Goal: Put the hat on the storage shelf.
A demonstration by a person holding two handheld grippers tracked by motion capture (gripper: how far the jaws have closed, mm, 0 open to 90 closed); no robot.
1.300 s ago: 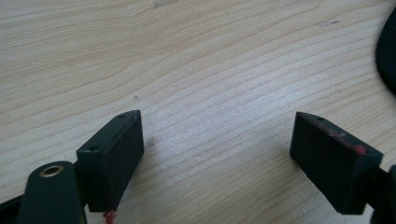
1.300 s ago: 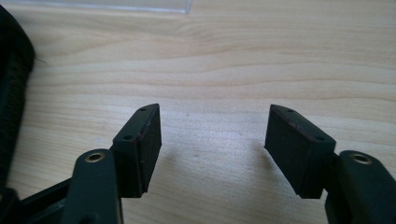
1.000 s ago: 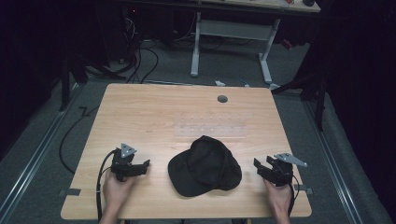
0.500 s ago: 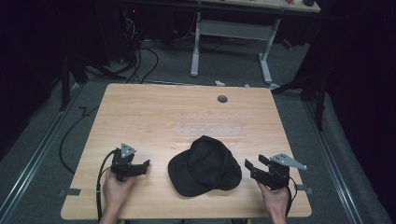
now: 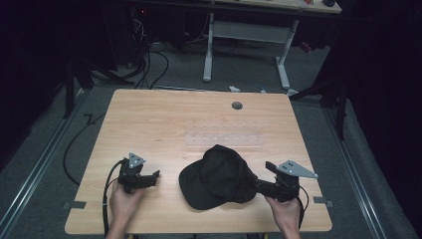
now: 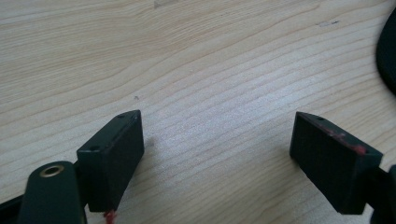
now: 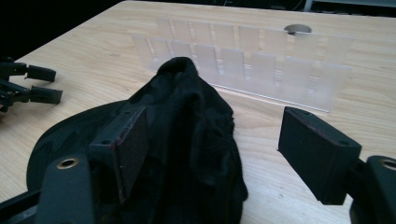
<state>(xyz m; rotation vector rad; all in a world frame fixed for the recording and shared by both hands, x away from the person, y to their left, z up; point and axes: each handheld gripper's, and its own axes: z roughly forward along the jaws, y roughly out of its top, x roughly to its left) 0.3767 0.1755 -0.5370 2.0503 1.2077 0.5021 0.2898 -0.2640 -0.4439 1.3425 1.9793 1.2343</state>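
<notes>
Left gripper [image 5: 155, 175]: fingers spread, nothing between, by the tabletop's near-left edge, apart from the cap [image 5: 219, 175]. Cap mid-near edge. Right gripper [image 5: 253, 183]: fingers just opened wide, straddling the cap's right side, closer hand.

Light wood-grain surface [image 5: 149, 124] with a round cable hole [image 5: 237, 105] near its far edge, standing on grey carpeted floor [image 5: 45, 154]. Beyond it, a second desk on a white frame [image 5: 244, 32], with dark cables [image 5: 149, 59] trailing across the floor to its left. The surroundings are dark and unlit; a metal rail [image 5: 30, 189] runs along the floor at each side.
</notes>
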